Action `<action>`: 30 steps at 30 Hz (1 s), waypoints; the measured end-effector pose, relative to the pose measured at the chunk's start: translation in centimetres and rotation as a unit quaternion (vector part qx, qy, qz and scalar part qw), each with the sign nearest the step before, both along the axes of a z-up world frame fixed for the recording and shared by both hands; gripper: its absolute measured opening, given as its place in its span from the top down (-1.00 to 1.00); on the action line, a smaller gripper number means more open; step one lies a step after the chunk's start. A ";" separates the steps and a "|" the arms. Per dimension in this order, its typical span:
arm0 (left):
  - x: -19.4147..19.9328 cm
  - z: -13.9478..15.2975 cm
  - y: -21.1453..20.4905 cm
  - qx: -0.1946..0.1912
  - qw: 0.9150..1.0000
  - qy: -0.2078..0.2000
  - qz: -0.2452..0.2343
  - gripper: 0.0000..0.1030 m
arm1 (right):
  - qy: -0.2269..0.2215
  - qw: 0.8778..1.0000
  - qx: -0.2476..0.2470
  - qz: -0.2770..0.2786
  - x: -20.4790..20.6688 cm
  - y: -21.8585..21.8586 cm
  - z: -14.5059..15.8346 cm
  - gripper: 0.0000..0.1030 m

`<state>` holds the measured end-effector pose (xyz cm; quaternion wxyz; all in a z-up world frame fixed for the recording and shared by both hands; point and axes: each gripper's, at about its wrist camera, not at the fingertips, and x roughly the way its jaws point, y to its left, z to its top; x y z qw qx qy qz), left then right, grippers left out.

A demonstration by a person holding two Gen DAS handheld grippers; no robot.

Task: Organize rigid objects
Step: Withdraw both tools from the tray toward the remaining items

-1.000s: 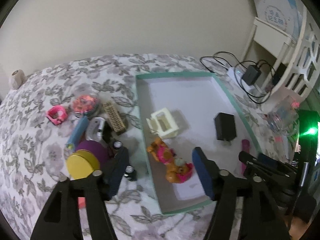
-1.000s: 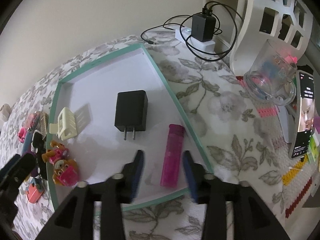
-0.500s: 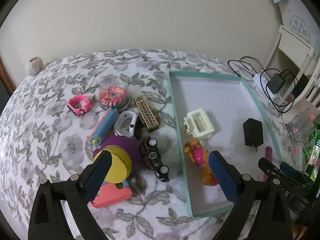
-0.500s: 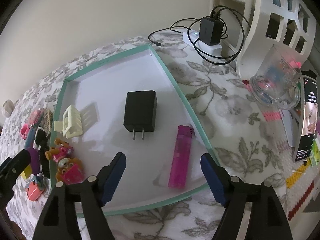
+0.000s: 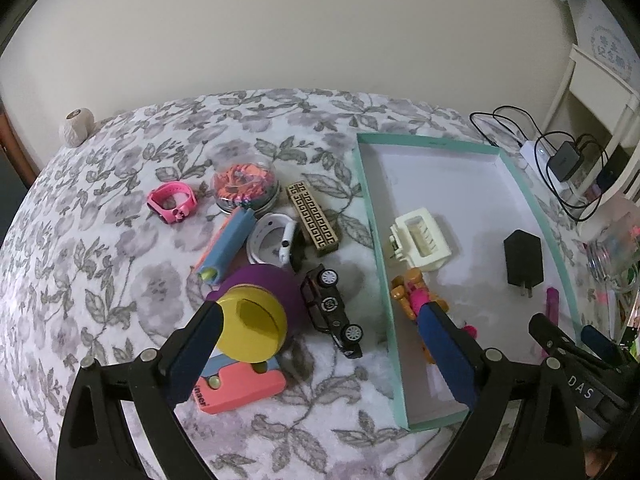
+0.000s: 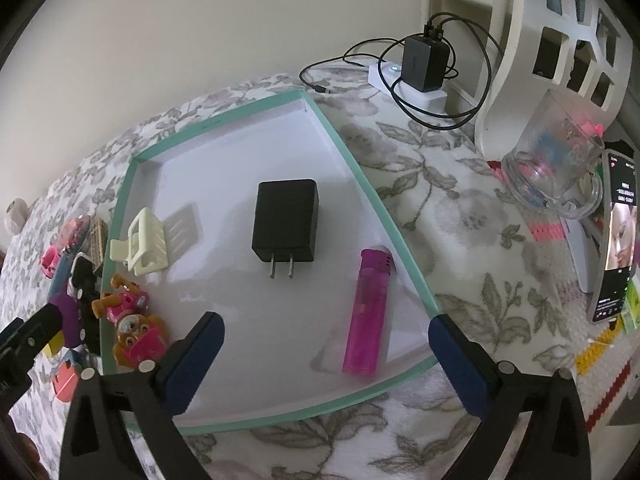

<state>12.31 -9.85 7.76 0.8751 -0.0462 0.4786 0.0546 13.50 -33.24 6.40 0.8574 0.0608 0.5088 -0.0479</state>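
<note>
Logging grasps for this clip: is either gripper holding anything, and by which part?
Nothing is held. The left gripper and right gripper have just been opening, pads clear.

The tray (image 6: 362, 184) has a teal rim and a white inside, the lighter (image 6: 366, 314) in it is see-through magenta, the charger (image 6: 286, 220) plain black, the hair claw (image 6: 146, 246) cream. The cloth (image 5: 120, 280) under everything is white with grey flowers; the toy car (image 5: 332, 310) is black with white wheels
</note>
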 end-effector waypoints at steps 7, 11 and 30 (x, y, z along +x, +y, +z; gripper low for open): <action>-0.2 1.3 1.8 -0.011 1.000 -0.010 0.013 -0.90 | -0.029 1.000 0.007 0.002 -0.2 1.0 2.1 -1.00; -0.4 1.9 4.0 -0.031 0.999 -0.013 0.028 -0.91 | -0.058 0.998 0.022 0.027 -0.3 2.9 3.9 -1.00; -1.6 -2.4 12.3 -0.076 0.986 0.101 0.109 -0.91 | -0.026 0.988 0.020 0.153 -0.6 13.4 2.6 -1.00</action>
